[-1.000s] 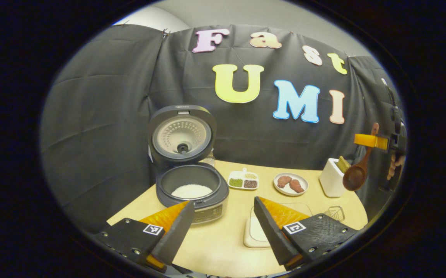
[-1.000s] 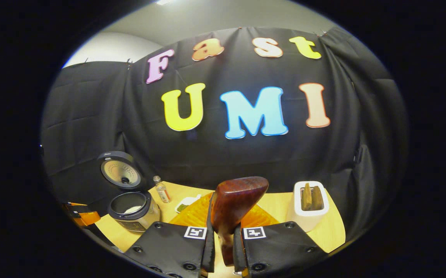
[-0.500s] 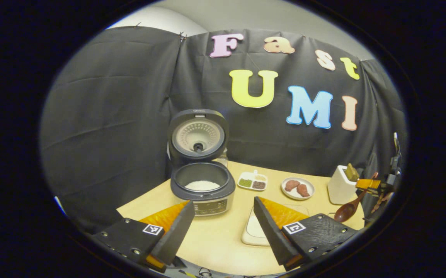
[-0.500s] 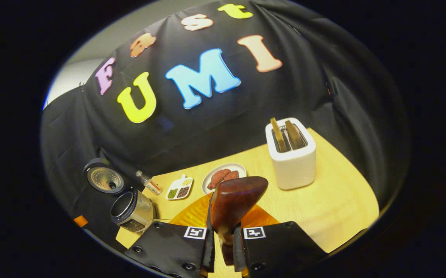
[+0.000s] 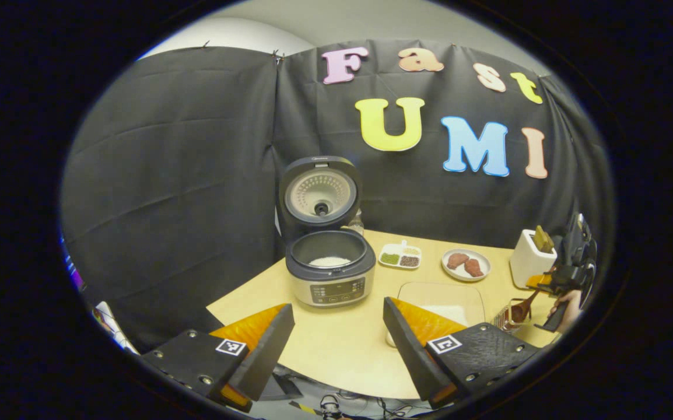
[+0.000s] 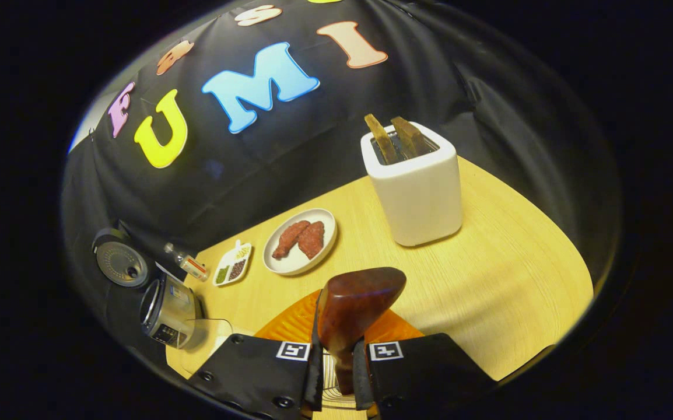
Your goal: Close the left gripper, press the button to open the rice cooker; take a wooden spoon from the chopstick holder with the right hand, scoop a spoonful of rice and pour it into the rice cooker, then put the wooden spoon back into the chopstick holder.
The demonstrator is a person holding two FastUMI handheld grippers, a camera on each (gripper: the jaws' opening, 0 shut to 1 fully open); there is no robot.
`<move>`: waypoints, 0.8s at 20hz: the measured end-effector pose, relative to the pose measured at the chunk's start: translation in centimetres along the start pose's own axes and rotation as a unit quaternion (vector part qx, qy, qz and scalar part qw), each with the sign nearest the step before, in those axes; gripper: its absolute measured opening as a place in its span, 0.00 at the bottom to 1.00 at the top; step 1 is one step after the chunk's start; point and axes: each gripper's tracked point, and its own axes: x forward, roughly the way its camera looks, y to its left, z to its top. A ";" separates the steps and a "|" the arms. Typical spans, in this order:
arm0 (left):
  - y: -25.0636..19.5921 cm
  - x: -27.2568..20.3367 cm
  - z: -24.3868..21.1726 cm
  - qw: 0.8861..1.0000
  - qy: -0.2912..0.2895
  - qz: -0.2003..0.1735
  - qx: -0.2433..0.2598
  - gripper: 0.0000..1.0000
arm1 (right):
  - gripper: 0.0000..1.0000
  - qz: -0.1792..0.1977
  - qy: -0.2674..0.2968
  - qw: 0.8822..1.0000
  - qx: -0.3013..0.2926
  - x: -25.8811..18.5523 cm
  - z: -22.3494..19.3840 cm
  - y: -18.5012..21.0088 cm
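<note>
The rice cooker (image 5: 328,274) stands open at the table's left, lid (image 5: 320,195) upright, white rice in the pot. My left gripper (image 5: 336,350) hangs open in front of it, holding nothing. At the far right, my right gripper (image 5: 549,283) holds the wooden spoon (image 5: 520,309), whose bowl hangs down into the wire chopstick holder (image 5: 505,318). In the right gripper view, the right gripper (image 6: 336,367) is shut on the wooden spoon's (image 6: 357,300) handle, with the chopstick holder's wire (image 6: 330,392) directly below between the fingers. The spoon's bowl is hidden there.
A clear container of rice (image 5: 441,300) sits beside the holder. Behind it are a plate of meat (image 5: 466,263), a divided dish of beans (image 5: 400,256), a small bottle (image 6: 188,265) and a white toaster (image 6: 418,186) with two slices. The table edge runs near my left gripper.
My right gripper has come down with the spoon, from high above the table to the wire holder. My left gripper has drawn back from the cooker.
</note>
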 end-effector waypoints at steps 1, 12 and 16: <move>0.0 0.1 0.3 1.000 -0.002 -0.001 -0.004 0.96 | 0.24 0.002 0.002 1.000 0.009 0.1 -0.2 0.4; 1.2 6.8 9.2 0.998 -0.051 -0.037 -0.006 0.98 | 0.98 -0.076 -0.028 0.997 -0.016 -6.3 0.9 -2.9; 4.0 10.3 14.6 0.996 -0.080 -0.044 -0.002 0.96 | 0.98 -0.118 -0.069 0.989 -0.058 -10.6 2.0 -2.7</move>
